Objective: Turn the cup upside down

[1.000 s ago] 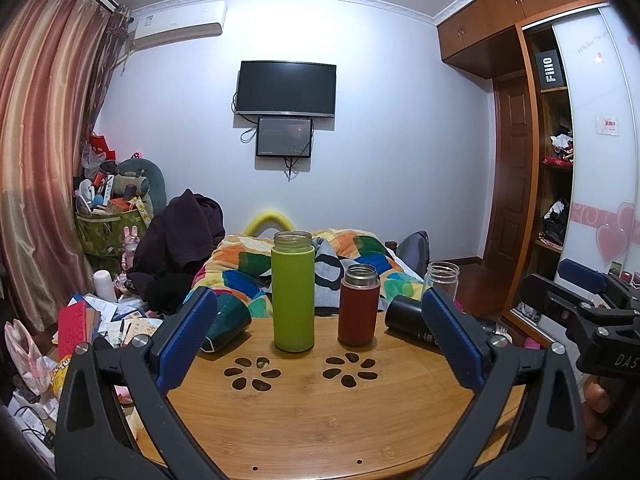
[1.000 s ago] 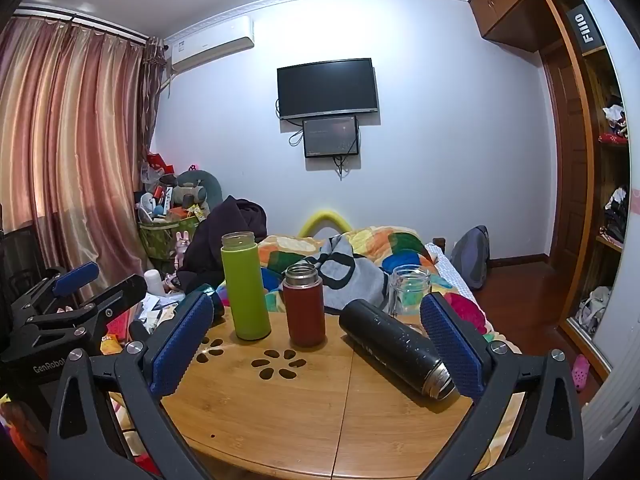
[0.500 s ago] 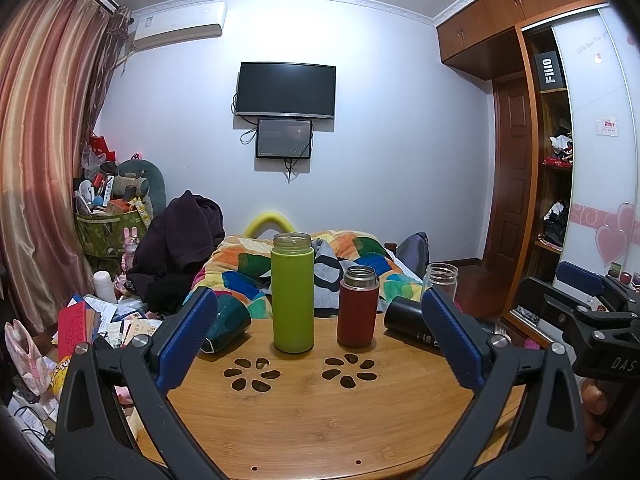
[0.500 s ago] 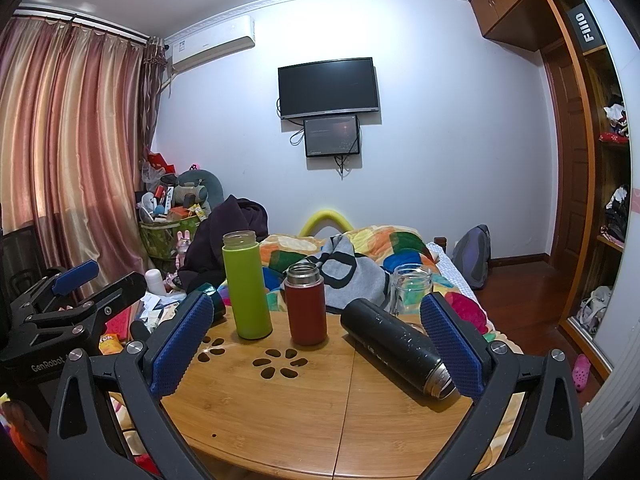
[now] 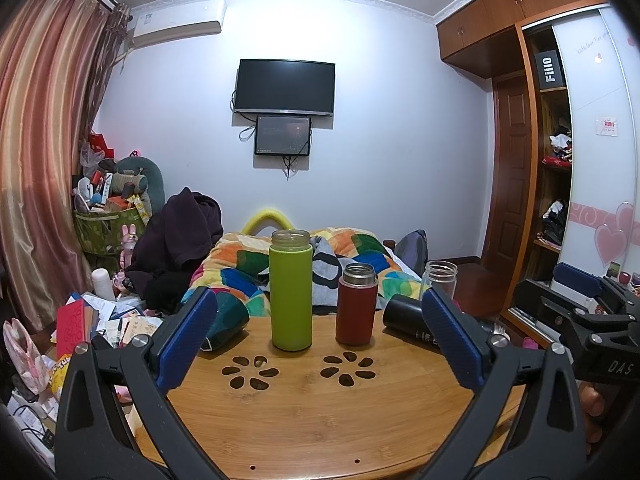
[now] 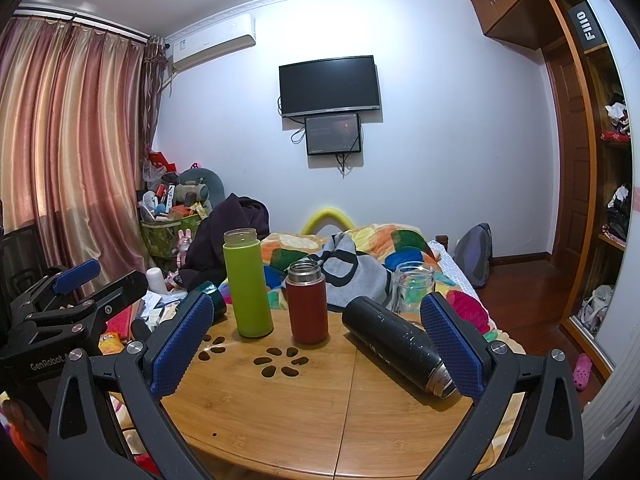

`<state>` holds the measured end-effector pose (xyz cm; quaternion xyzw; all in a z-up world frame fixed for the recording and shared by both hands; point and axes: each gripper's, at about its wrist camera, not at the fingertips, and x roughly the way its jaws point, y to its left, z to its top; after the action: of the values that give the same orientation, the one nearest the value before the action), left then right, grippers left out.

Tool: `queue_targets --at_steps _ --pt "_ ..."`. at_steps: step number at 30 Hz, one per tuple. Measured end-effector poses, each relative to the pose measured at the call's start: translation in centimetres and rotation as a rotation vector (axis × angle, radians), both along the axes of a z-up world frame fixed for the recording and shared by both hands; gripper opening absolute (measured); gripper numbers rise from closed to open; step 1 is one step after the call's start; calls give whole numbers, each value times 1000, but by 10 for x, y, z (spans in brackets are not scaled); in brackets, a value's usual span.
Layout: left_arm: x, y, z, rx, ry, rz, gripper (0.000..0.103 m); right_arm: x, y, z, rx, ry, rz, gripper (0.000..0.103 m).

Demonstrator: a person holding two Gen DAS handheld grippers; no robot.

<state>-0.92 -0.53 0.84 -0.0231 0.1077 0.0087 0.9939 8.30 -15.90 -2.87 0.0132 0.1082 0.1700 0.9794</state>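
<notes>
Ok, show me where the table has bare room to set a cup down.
Free: the wide near half of the table, in front of the flower cutouts. Crowded: the far edge, with the green bottle, red bottle, glass jar and lying black flask.

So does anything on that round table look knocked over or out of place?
Yes. The black cylindrical flask lies on its side on the round wooden table, while the tall green bottle, the short red flask and the clear glass jar stand upright. A dark teal cup at the left edge also lies tipped over.
</notes>
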Motion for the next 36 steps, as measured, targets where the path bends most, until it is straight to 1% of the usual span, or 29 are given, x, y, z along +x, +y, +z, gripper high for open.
queue_targets --at_steps 6,10,11,14,18,22,25,26,27,28,29,30,32,33,34,36 --pt "11 2 0 0 24 6 103 5 -2 -3 6 9 0 103" --pt "36 8 -4 11 56 -20 103 14 -6 -9 7 30 -9 103" --pt "50 12 -5 12 78 -28 103 14 -7 -8 8 37 -12 103" --pt "89 20 -12 22 138 -24 103 29 -17 -18 21 69 -22 103" --pt "162 32 -30 19 260 -29 103 41 -27 -28 32 105 -44 103" --pt "212 38 -47 14 334 -14 103 52 -36 -37 29 140 -67 103" --pt "240 39 -58 -1 370 -8 103 57 -41 -42 34 164 -73 103" --pt "246 39 -61 -1 372 -1 102 61 -44 -44 37 171 -73 103" --pt "248 38 -63 0 369 -2 92 63 -45 -46 38 178 -73 103" --pt "251 40 -64 3 369 -8 87 64 -46 -47 39 185 -75 103" --pt "253 39 -66 7 375 -13 78 66 -48 -48 41 189 -75 103" --pt "255 37 -68 7 383 -18 74 66 -48 -49 44 194 -77 103" --pt "253 36 -68 13 384 -11 69 67 -50 -50 48 200 -77 103" --pt "252 35 -68 31 382 4 63 68 -49 -50 50 200 -75 103" --pt "253 36 -68 36 384 2 63 68 -49 -50 50 199 -74 103" --pt "252 39 -66 17 402 -16 62 65 -46 -46 47 195 -73 103"
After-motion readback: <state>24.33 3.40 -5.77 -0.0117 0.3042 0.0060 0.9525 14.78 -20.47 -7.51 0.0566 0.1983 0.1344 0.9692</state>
